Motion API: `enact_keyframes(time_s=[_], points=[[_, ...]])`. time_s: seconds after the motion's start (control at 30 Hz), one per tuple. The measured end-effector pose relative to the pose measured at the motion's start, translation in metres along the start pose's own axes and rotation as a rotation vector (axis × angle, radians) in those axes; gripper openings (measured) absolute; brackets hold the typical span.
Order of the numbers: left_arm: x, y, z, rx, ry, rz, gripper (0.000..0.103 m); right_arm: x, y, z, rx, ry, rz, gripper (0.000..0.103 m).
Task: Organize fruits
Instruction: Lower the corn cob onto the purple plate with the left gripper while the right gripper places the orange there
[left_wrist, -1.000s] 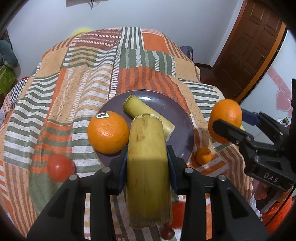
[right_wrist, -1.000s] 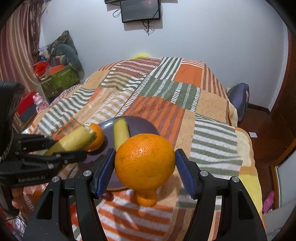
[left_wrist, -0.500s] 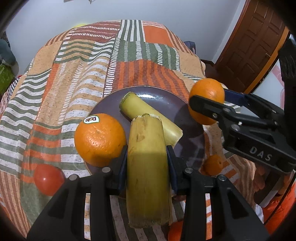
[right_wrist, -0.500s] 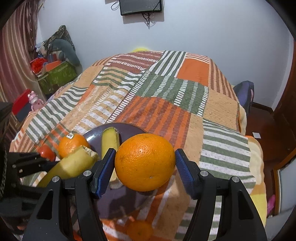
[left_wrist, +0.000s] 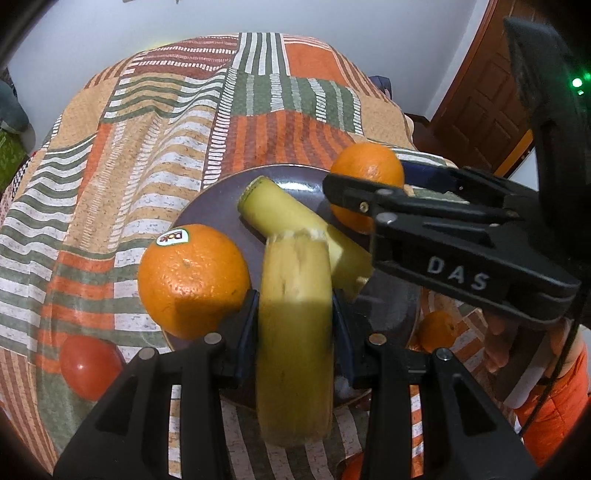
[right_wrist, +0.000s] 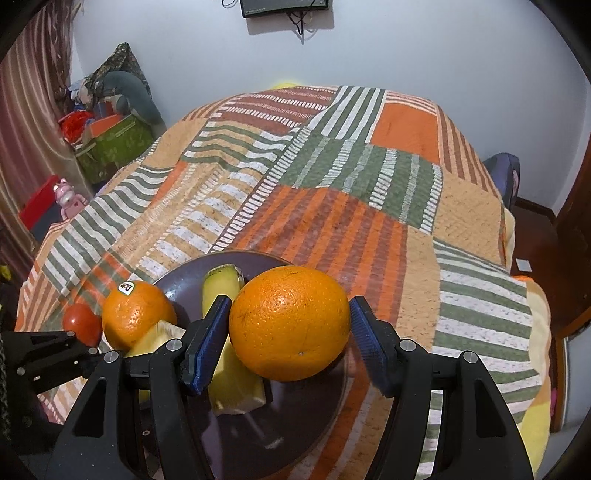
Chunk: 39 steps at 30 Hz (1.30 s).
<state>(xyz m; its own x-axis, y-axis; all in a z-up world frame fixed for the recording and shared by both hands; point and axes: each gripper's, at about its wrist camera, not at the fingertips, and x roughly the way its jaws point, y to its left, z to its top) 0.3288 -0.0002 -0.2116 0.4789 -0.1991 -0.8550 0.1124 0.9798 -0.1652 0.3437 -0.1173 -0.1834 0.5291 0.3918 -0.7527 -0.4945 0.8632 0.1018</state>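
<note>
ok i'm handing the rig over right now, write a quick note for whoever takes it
Left gripper: shut on a banana piece, held over the near edge of the purple plate.
Right gripper: shut on a large orange, above the plate's right side.
Done: Dole-stickered orange and another banana piece are on the plate.
Left: set down both held fruits, then fetch the tomato and the small orange lying on the bedspread.

The bedspread (right_wrist: 369, 229) is coarse woven cloth. The plate (right_wrist: 295, 424) looks smooth and faintly glossy. The orange (right_wrist: 290, 325) has pitted, slightly shiny peel; the tomato (left_wrist: 90, 367) is glossy.
</note>
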Motion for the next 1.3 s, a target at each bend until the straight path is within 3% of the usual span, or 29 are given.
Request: enact_keyframes(time_s=[0.43, 0.6, 0.97, 1.3], points=[[-0.002, 0.002, -0.002, -0.013, 0.003, -0.018, 0.038, 0.011, -0.001, 0.002, 0.002, 0.060, -0.003, 0.063], [-0.010, 0.001, -0.003, -0.016, -0.004, -0.002, 0.038, -0.005, 0.000, -0.002, -0.010, 0.021, -0.010, 0.065], [-0.070, 0.002, -0.006, -0.011, -0.112, 0.041, 0.039, -0.069, 0.008, -0.004, -0.031, -0.088, -0.034, 0.067], [-0.135, 0.005, -0.037, 0.018, -0.211, 0.095, 0.056, -0.119, 0.023, -0.031, -0.040, -0.144, -0.056, 0.071]])
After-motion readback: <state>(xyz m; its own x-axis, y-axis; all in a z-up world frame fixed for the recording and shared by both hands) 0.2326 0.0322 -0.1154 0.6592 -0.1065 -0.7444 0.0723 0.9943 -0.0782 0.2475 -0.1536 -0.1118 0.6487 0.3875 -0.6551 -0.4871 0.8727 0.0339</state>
